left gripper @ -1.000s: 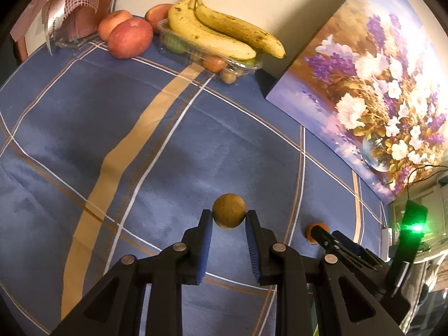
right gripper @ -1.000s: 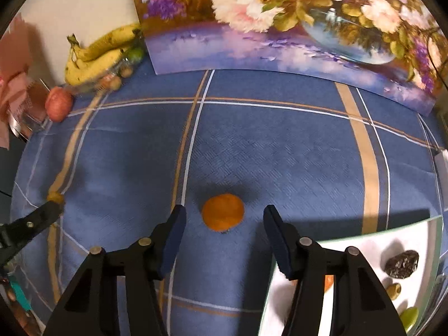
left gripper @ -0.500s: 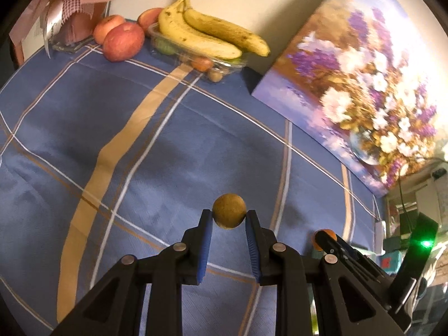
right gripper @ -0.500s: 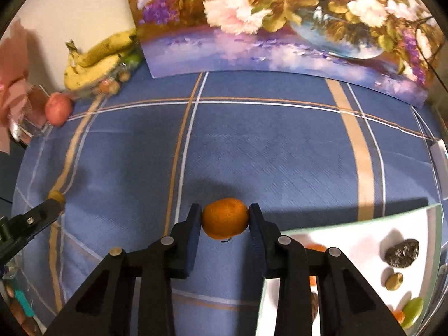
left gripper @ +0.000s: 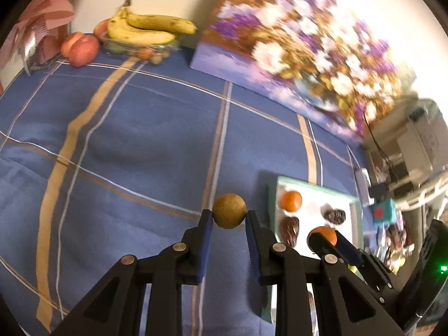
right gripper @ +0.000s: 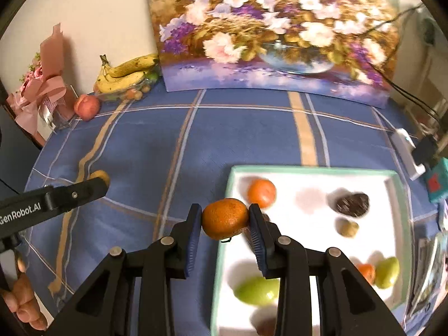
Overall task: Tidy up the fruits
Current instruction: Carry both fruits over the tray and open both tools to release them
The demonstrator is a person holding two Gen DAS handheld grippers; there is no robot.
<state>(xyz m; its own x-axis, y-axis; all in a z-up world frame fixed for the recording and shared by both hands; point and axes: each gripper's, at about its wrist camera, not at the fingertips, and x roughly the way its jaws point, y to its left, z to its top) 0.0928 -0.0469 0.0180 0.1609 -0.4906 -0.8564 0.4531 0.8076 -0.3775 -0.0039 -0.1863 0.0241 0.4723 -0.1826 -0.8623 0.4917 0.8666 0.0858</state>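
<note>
My left gripper [left gripper: 226, 216] is shut on a small round brown fruit [left gripper: 229, 210], held above the blue checked tablecloth left of the tray. In the right wrist view that left gripper [right gripper: 98, 182] shows at the left edge with the brown fruit [right gripper: 101, 175]. My right gripper [right gripper: 225, 219] is shut on an orange tangerine [right gripper: 224, 218], raised over the left rim of the white tray [right gripper: 308, 169]. The tray holds another tangerine [right gripper: 261, 193], a dark wrinkled fruit [right gripper: 352, 204], a small brown fruit [right gripper: 347, 228] and green pears [right gripper: 257, 289].
Bananas [right gripper: 126, 74] lie on a clear punnet at the back left, beside a red apple [right gripper: 87, 107] and a pink bouquet [right gripper: 42, 95]. A flower painting [right gripper: 274, 33] leans on the wall. A white charger [right gripper: 407, 151] and cables sit at the right edge.
The right gripper closed on the tangerine and lifted it toward the tray. The left gripper carried the brown fruit rightward too, so the tray has come into its view.
</note>
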